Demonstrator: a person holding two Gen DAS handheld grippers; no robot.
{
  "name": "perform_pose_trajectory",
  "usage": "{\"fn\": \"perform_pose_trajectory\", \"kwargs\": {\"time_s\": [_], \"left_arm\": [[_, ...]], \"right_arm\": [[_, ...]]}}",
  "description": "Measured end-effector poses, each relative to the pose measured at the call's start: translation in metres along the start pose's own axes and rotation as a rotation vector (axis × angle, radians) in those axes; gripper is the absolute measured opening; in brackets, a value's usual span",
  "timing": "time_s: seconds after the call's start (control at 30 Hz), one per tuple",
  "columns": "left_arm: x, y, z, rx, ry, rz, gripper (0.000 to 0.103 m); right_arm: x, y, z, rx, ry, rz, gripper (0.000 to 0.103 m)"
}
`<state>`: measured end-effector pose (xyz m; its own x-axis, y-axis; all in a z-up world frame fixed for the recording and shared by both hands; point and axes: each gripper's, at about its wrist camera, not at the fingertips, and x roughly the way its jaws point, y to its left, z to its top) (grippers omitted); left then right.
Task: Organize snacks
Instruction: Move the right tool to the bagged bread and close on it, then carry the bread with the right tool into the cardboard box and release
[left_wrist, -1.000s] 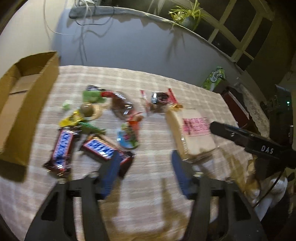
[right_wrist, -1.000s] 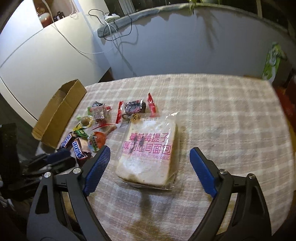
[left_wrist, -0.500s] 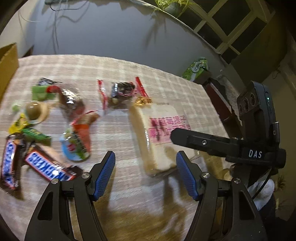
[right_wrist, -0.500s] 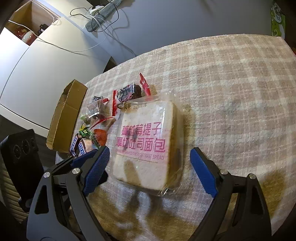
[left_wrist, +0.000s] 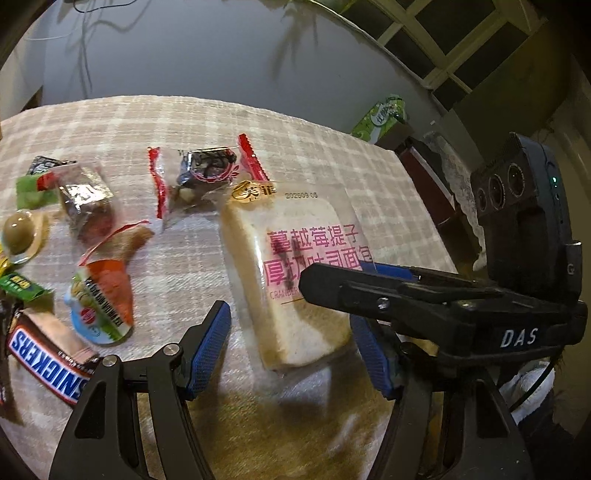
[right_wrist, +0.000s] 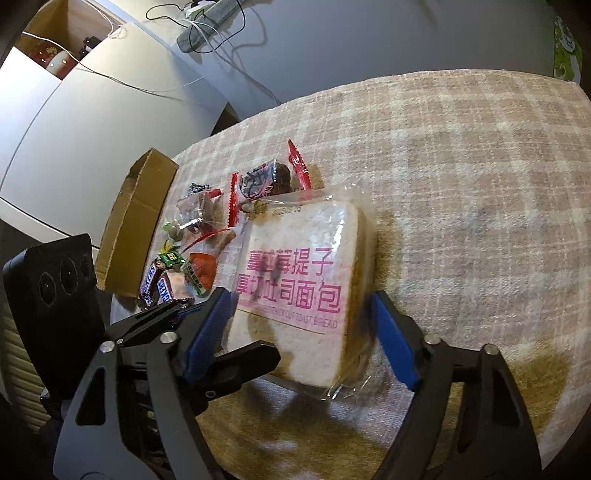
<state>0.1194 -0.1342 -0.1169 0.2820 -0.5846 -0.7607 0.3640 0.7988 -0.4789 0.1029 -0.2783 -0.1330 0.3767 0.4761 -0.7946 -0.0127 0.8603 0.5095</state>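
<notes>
— Right gripper (right_wrist: 299, 332) is spread wide, its blue pads flanking the clear-wrapped slab of white toast bread with pink lettering (right_wrist: 295, 291), which lies flat on the beige checked tablecloth (right_wrist: 480, 177); contact is hard to judge.

— And the left gripper (left_wrist: 291, 347)?

— Also open, framing the loaf's near end.

— So this step is grasping the bread?

— Likely. Next: close gently, lift, and carry it towards the open brown cardboard box (right_wrist: 136, 218) beyond the loose sweets.

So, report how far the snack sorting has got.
Done: nothing visible; no snack is visible in the cardboard box. In hand: both grippers straddle the bagged toast bread, right gripper and left gripper, jaws open, not clamped. Left: the bread, Snickers bars and small sweets all lie on the tablecloth.
</notes>
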Motion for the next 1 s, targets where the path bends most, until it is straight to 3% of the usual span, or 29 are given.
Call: {"fn": "perform_pose_trajectory", "kwargs": {"time_s": [0.17, 0.63, 1.0], "left_arm": [[0.002, -0.003, 0.001, 0.014, 0.008, -0.014, 0.063], [-0.011, -0.011, 0.001, 0.061, -0.037, 0.024, 0.062], [-0.061, 0.008, 0.000, 0.053, -0.140, 0.055, 0.062]], "right_arm": [[0.005, -0.010, 0.003, 0.034, 0.027, 0.010, 0.066], [0.008, 0.015, 0.005, -0.013, 0.038, -0.015, 0.066], [-0.002, 0.069, 0.013, -0.105, 0.012, -0.012, 0.066]]}}
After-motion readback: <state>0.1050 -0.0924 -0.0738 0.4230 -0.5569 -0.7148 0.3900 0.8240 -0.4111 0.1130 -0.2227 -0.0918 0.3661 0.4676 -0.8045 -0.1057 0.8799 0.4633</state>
